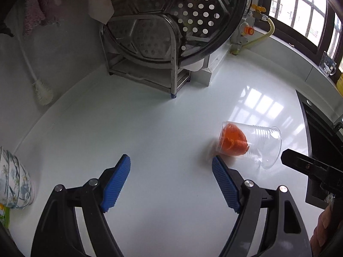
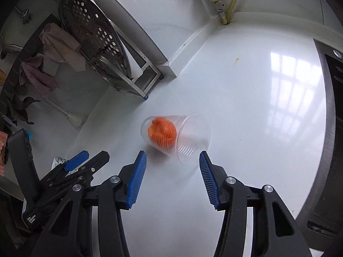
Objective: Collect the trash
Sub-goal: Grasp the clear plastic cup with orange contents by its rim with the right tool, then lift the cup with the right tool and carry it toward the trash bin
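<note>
A clear plastic cup [image 1: 257, 147] lies on its side on the white counter, with orange peel [image 1: 233, 141] stuffed in its bottom. My left gripper [image 1: 171, 167] is open and empty; the cup lies just past its right fingertip. In the right wrist view the same cup [image 2: 188, 138] with the peel [image 2: 163, 132] lies just ahead of my right gripper [image 2: 172, 160], whose jaws stand open with nothing between them. The left gripper [image 2: 85, 160] shows at the lower left there. The right gripper's black finger [image 1: 300, 162] enters the left wrist view at the right edge.
A steel rack [image 1: 150, 68] holds perforated steamer trays [image 1: 182, 10] at the back. Cloths [image 2: 60, 45] hang at left. A stack of patterned bowls [image 1: 15, 182] stands at the left edge, a black stove [image 1: 321, 139] at right. A bottle brush [image 1: 41, 92] hangs on the wall.
</note>
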